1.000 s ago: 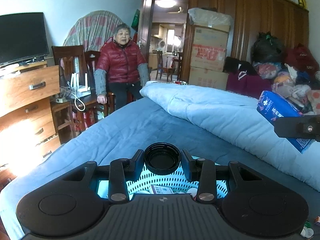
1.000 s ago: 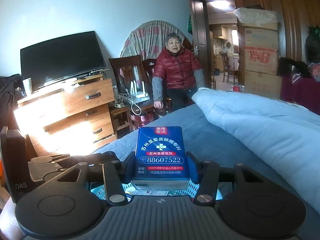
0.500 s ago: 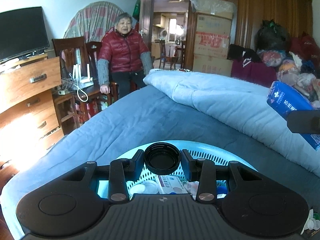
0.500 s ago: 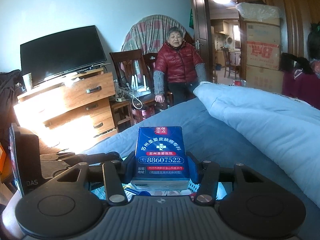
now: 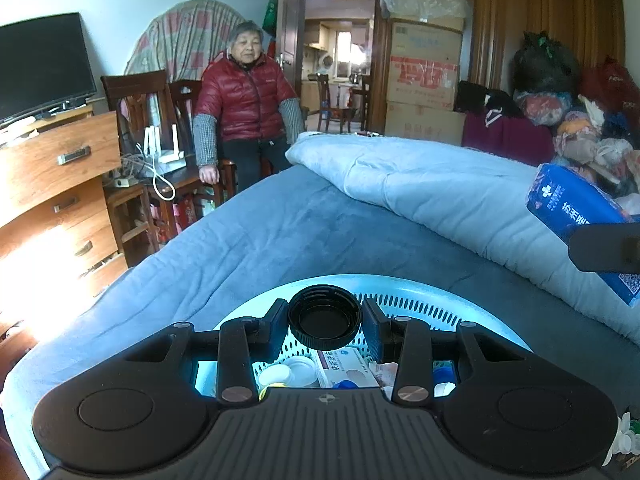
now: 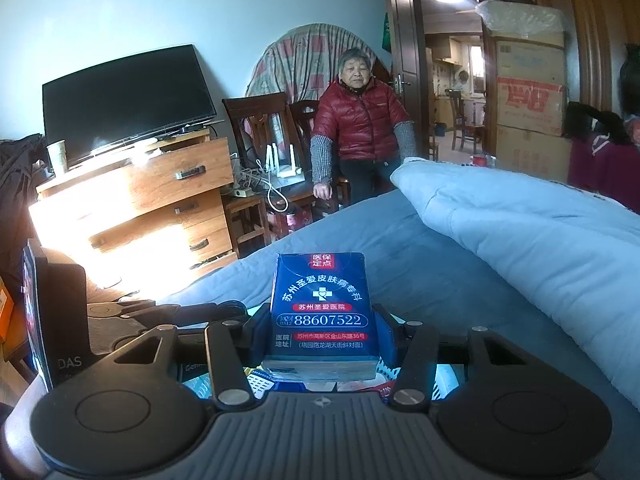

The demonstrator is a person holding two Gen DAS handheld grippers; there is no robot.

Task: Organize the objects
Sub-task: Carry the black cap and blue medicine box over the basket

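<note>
Holding a black bottle cap [image 5: 325, 322] pinched in my left gripper [image 5: 325, 326], above the pale blue basket [image 5: 452, 300] on the bed [image 5: 280, 236]. My right gripper [image 6: 323, 334] is clamped on a blue tissue pack [image 6: 322, 312], upright, also over the basket's contents

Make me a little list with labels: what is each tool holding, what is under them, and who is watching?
left tool: shut on black cap, open side toward the camera
right tool: shut on blue pack, upright, white number printed on it
below both: light blue basket on the bed, with a medicine box and small lids inside
watching: woman in red jacket, seated on a chair
</note>
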